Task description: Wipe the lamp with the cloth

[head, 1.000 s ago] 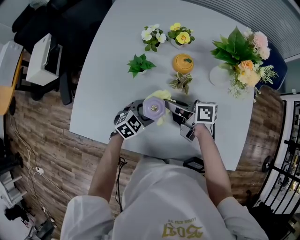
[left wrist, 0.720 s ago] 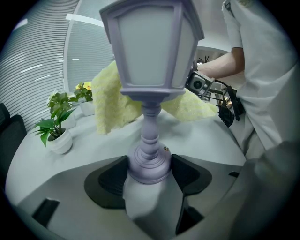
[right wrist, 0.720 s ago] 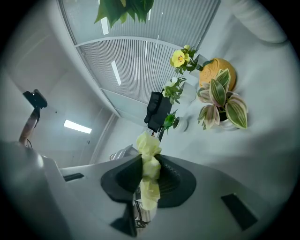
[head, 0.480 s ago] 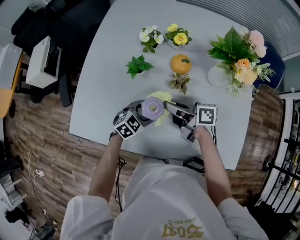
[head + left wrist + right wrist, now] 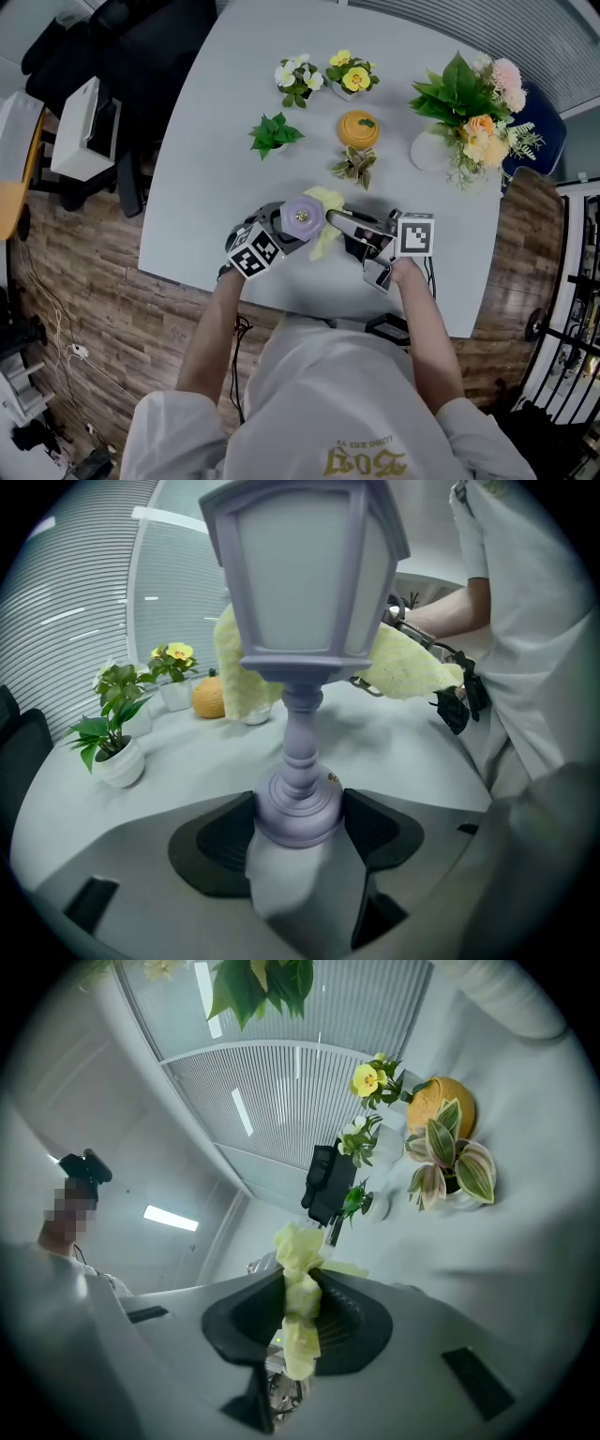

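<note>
**Fig. Lamp held, cloth at the lantern head: wiping under way**

My left gripper has its jaws closed on the round foot of the lavender lamp. It holds the lamp roughly upright over the near middle of the grey table, directly in front of me. I cannot tell whether the foot rests on the tabletop. My right gripper pinches the yellow cloth between its pressed jaws. The cloth lies against the far and right sides of the lamp's head.

Progress, as I judge it: both grasps are made and cloth meets lamp, so the wipe itself is in mid course. Nothing shows which faces are already clean. I take the remaining panels, the stem and the foot as work left to do.

What each view adds:
- **Head view:** this alone gives the layout. The two grippers meet at the near edge of the table. The small potted plants, an orange pot and a bouquet stand well apart on the far side. Of the lamp it shows only the top.
- **Left gripper view:** this alone shows the whole lamp: the foot between the jaws, the turned stem and the lantern head. The cloth wraps behind the head.
- **Right gripper view:** this alone shows the grip on the cloth. It is bunched between the jaws, with a tuft beyond them and a strip hanging below. The lamp does not appear here.
</note>
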Available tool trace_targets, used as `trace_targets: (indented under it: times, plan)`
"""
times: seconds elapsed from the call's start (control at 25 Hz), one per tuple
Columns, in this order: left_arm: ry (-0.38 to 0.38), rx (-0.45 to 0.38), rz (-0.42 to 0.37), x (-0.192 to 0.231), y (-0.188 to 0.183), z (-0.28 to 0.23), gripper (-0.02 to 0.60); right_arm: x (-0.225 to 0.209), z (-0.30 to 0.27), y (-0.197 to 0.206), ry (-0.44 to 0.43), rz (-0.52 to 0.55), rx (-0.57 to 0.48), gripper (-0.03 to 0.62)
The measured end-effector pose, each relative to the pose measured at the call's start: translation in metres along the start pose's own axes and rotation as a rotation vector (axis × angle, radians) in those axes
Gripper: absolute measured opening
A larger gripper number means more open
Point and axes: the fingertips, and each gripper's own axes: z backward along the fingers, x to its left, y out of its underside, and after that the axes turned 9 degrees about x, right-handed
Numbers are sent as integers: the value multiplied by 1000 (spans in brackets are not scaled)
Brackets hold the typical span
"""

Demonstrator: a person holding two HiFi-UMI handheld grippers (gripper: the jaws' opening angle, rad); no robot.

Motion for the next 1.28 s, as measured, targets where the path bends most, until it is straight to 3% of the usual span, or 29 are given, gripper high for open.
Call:
trace_targets:
  times: [0.76,1.28]
  plan:
    - [2,4,2,1,0,-1,305,16,4,4,-88,23,4,78]
    - [2,2,4,1,-1,-1,305,-7,-1,10,3,-20,34,78]
